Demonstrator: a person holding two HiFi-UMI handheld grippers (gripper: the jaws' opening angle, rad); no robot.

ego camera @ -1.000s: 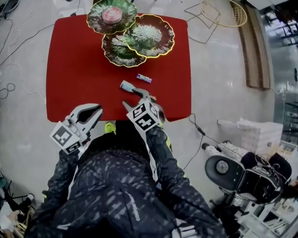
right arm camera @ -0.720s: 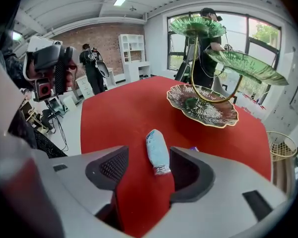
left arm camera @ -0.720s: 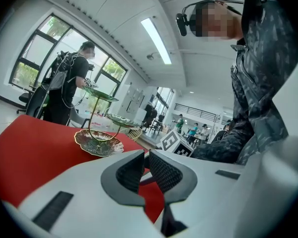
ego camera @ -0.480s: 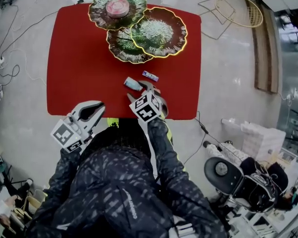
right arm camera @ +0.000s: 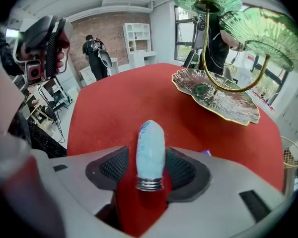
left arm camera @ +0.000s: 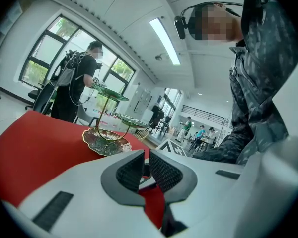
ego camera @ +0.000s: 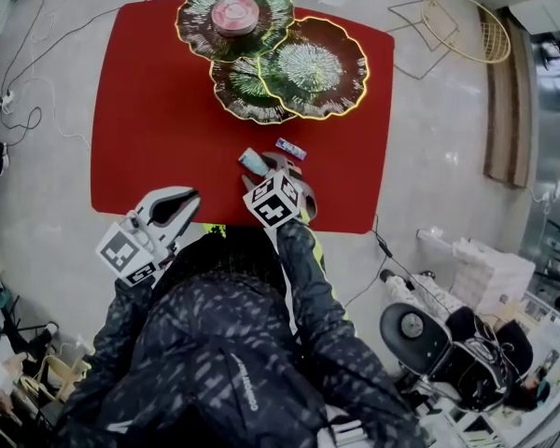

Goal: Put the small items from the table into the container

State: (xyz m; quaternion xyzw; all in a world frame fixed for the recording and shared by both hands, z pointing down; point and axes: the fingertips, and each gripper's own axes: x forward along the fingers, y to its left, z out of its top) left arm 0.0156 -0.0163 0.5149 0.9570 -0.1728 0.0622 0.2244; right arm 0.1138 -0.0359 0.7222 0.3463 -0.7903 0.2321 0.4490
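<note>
The right claw (ego camera: 267,166) has dropped over the pale tube (right arm camera: 151,150) lying by the near edge of the counter (ego camera: 159,110), jaws apart around it. The left claw (left arm camera: 145,168) stays pressed together, empty.

At lower centre the person wore a dark jacket with pale speckled print (ego camera: 233,343) and yellow-green trim (ego camera: 208,239); the pale grey plastic left gripper (ego camera: 190,198) and right gripper (ego camera: 267,164) each bore a black-and-white marker cube (ego camera: 126,255)
</note>
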